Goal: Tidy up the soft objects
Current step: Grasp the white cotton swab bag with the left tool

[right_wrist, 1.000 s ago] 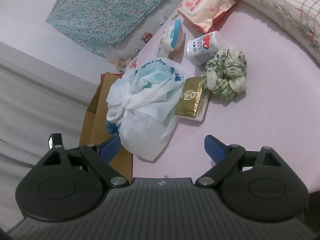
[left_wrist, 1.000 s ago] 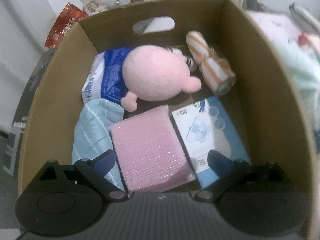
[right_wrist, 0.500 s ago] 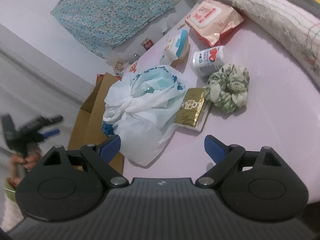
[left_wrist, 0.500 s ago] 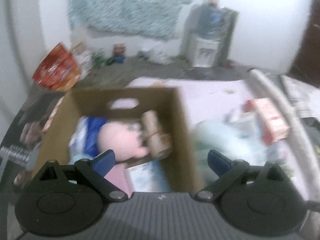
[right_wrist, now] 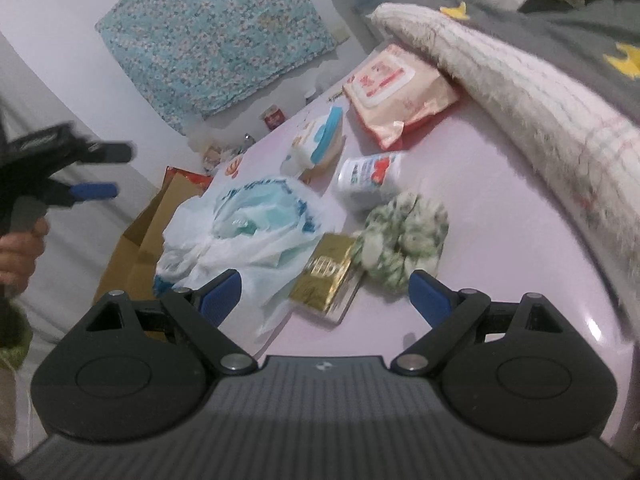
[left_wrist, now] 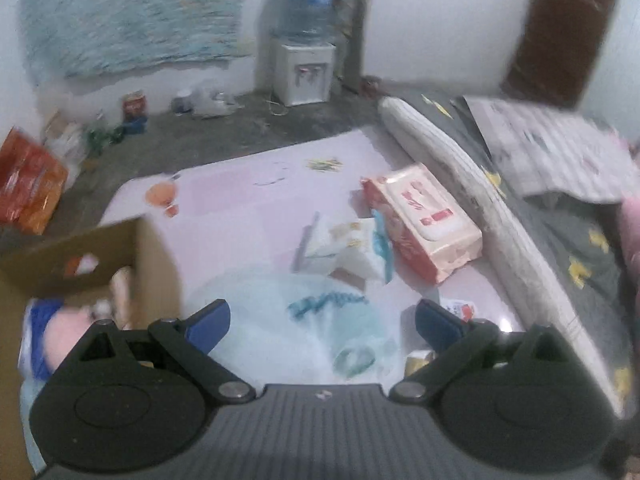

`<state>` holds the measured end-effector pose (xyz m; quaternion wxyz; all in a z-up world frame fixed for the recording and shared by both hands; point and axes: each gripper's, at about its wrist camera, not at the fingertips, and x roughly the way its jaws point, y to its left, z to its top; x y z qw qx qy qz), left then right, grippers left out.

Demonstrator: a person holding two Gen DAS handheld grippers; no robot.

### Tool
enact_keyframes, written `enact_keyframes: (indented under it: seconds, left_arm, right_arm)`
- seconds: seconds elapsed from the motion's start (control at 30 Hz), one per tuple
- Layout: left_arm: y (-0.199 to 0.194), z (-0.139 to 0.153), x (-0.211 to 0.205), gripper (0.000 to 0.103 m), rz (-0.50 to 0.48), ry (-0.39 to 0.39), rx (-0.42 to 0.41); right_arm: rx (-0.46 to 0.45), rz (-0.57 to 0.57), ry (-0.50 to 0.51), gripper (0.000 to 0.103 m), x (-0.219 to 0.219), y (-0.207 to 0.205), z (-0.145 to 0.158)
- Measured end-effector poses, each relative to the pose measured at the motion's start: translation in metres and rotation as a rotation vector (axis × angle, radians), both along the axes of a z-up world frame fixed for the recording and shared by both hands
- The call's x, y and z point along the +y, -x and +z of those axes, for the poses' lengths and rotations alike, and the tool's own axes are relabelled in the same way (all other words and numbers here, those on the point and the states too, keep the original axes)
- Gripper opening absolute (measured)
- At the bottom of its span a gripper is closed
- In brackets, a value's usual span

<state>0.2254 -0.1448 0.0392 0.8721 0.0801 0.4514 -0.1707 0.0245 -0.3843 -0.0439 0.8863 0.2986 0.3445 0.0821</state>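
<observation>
L gripper point(left_wrist: 322, 322) out of cardboard box point(left_wrist: 148, 256), swung right over plastic bag point(left_wrist: 304, 320); pink pad prob left inside, view blurry.

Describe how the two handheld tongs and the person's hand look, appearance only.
Both tongs, left and right, are matte black: two round pivot housings, angled link arms with silver pins, blue finger pads, and a ribbed grey body bearing a small white mark. The bare left hand shows a fuzzy green cuff below it.
</observation>
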Motion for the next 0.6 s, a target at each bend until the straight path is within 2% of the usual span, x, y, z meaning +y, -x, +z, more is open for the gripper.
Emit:
enact_keyframes:
  seconds: [0.17,0.27,0.37,0.47,0.53,0.6]
  left_arm:
    - [-0.037,-0.040,-0.060,0.100,-0.104,-0.120,0.038]
    - [-0.062,-0.064,-0.084,0.100,-0.111,-0.155,0.082]
    - [-0.086,-0.087,-0.105,0.100,-0.108,-0.186,0.085]
    - [-0.105,-0.113,-0.123,0.100,-0.138,-0.254,0.104]
    - [-0.119,-0.131,-0.128,0.100,-0.129,-0.295,0.133]
    - [-0.132,-0.147,-0.129,0.097,-0.100,-0.304,0.168]
  right_arm:
    - [-0.023,-0.017,-0.010,0.091,-0.014,-0.013,-0.002]
    - [-0.028,-0.028,-0.017,0.091,-0.019,-0.018,-0.005]
    - [-0.026,-0.027,-0.027,0.091,-0.023,-0.023,-0.010]
    - [-0.023,-0.035,-0.034,0.091,-0.027,-0.029,-0.015]
    - [-0.024,-0.042,-0.026,0.091,-0.029,-0.033,-0.015]
    - [-0.027,-0.043,-0.023,0.091,-0.031,-0.036,-0.016]
